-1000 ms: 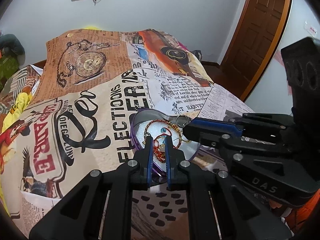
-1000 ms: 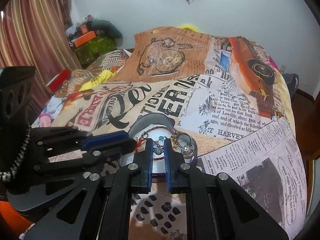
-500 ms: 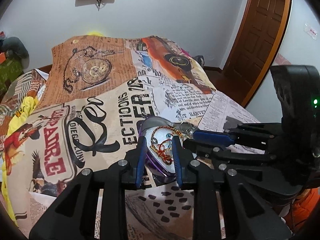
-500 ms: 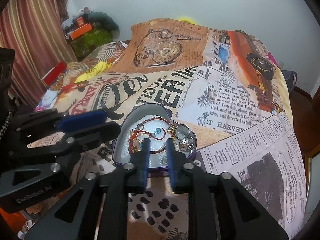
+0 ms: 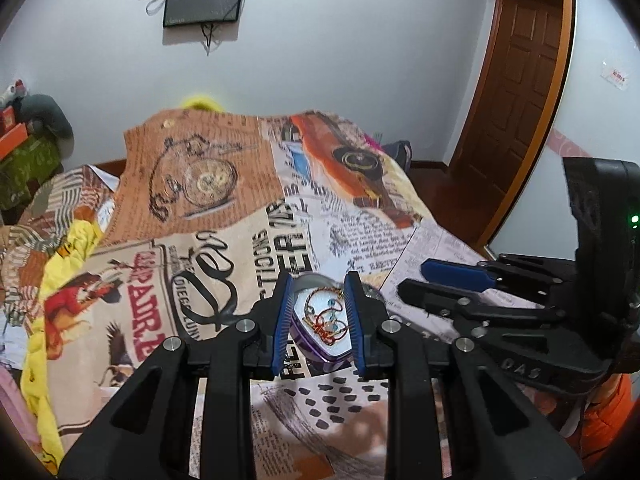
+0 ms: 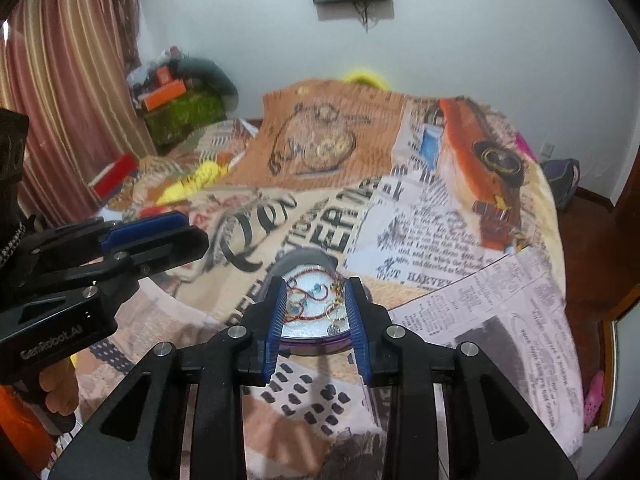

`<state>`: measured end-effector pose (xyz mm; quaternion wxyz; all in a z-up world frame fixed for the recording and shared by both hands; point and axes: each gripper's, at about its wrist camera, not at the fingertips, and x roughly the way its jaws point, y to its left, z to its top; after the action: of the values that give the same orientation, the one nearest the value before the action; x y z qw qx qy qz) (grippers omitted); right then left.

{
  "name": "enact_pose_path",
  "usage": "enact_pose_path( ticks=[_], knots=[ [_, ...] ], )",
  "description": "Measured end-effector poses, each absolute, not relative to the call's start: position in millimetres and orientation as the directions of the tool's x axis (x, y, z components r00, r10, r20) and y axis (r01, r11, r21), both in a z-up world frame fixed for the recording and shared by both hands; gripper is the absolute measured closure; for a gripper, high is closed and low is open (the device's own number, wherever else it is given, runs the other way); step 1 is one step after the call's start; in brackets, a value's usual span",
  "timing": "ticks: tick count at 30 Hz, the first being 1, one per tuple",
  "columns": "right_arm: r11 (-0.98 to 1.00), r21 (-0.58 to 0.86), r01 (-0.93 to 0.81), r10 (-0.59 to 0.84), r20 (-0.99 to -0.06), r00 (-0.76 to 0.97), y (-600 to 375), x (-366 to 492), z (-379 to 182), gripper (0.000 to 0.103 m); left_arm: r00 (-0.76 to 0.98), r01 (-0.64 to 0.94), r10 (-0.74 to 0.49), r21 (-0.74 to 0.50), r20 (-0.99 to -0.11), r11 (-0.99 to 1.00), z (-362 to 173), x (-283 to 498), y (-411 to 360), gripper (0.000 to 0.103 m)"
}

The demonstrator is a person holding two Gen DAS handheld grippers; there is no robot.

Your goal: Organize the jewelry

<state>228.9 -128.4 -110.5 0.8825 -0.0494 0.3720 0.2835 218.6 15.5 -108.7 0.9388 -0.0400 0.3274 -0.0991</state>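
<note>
left gripper: fingers spread wide, holding nothing | right gripper: fingers spread wide, holding nothing | heart-shaped tin: on the bed, jewelry inside, framed between both grippers' fingers

A shallow, purple-walled heart-shaped metal tin lay open on the newspaper-print bedspread, holding tangled red-and-gold wire bracelets with turquoise beads on its pale lining.
</note>
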Motion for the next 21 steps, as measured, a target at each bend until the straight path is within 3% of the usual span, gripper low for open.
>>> enact_pose_path(
  ticks=[6,13,16,18,19,20,21],
  knots=[
    [0.848,0.117,-0.517,0.489,-0.548,0.679,-151.7,187.7,-49.1,0.076,0.835,0.149,-0.181,-0.103,-0.519,0.983,-63.5,184.0,13.5,0.078],
    [0.865,0.072,-0.496,0.492,-0.316,0.811,-172.2,116.1,22.0,0.076,0.931,0.145,-0.16,-0.071,-0.327,0.987,0.1,116.4,6.8,0.068],
    [0.873,0.046,-0.485,0.482,-0.221,0.848,-175.5,81.5,41.9,0.076,0.96,0.135,-0.145,-0.057,-0.238,0.989,18.8,86.8,3.1,0.059],
    [0.89,0.023,-0.455,0.453,-0.166,0.876,-175.1,59.5,50.0,0.073,0.974,0.125,-0.13,-0.038,-0.185,0.991,27.7,66.0,-0.3,0.046],
    [0.897,0.017,-0.442,0.44,-0.153,0.885,-174.5,54.5,51.2,0.065,0.981,0.111,-0.114,-0.023,-0.159,0.993,31.2,55.0,-2.4,0.04],
    [0.908,0.011,-0.419,0.417,-0.131,0.899,-173.7,44.5,52.7,0.053,0.985,0.097,-0.098,-0.014,-0.14,0.995,33.1,47.7,-3.7,0.028],
    [0.914,0.011,-0.407,0.405,-0.118,0.907,-173.5,39.7,52.6,0.047,0.992,0.077,-0.076,-0.002,-0.105,0.997,35.1,36.2,-5.5,0.017]
  ],
)
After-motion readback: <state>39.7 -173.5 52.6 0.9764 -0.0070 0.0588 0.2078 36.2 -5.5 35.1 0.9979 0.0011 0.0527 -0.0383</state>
